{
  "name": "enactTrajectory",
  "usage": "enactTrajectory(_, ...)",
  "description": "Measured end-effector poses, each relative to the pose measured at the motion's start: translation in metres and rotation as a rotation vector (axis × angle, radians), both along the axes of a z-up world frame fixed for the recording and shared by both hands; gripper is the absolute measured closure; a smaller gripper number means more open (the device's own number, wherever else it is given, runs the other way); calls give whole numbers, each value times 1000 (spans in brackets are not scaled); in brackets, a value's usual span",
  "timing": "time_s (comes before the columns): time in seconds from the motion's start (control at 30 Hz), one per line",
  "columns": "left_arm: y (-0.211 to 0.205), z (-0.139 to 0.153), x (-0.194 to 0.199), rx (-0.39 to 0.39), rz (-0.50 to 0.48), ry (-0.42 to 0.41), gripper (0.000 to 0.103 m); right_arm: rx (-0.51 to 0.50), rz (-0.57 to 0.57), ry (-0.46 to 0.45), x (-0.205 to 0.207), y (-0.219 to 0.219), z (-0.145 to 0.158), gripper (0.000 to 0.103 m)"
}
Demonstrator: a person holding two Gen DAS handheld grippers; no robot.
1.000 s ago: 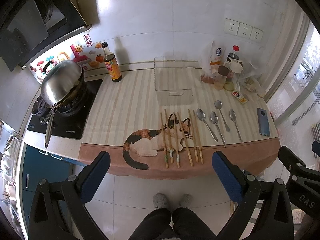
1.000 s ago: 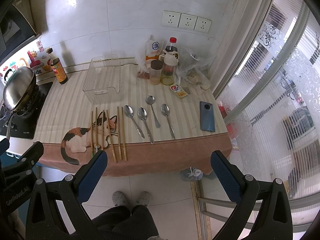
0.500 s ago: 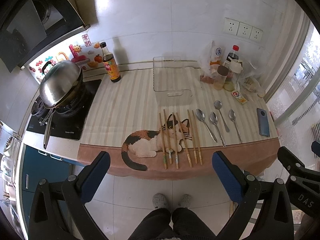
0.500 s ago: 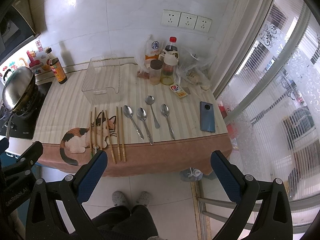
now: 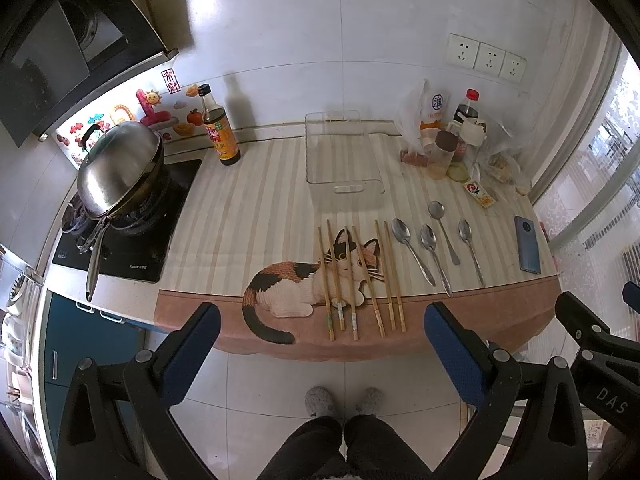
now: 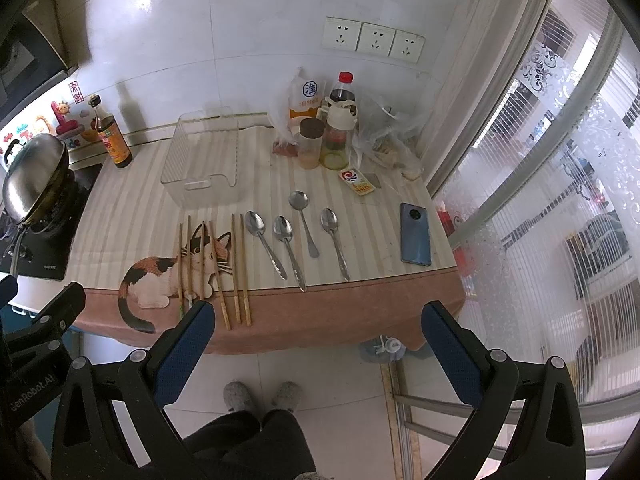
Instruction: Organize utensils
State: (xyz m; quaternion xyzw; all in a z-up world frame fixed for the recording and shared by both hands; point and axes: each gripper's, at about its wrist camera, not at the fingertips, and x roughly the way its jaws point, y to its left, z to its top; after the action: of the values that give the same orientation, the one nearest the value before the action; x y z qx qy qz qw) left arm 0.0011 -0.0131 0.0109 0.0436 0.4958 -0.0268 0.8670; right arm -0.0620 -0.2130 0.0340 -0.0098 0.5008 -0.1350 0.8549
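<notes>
Nothing sorted yet: at frame centre my left claw (image 5: 320, 344) gapes wide and empty below the chopsticks (image 5: 360, 276) on the surface (image 5: 248, 216); spoons (image 5: 436, 244) lie right of them, clear tray (image 5: 344, 160) above, right claw (image 6: 316, 340) equally wide.

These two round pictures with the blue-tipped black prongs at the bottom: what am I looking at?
Each picture comes from a camera on a tool a person carries, one per hand. The prongs are its fingers: the left hand-held gripper and the right hand-held gripper, both open and holding nothing. The person stands before a counter. On it lie wooden chopsticks, four spoons, a clear bin and a phone. A wok sits on the stove at left.
</notes>
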Motion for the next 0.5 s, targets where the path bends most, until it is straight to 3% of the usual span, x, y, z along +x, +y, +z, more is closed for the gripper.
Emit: enactTrajectory(0.5,-6,-2,5,0,-7,5,0,-4,-12,2,8,-4,-4,0)
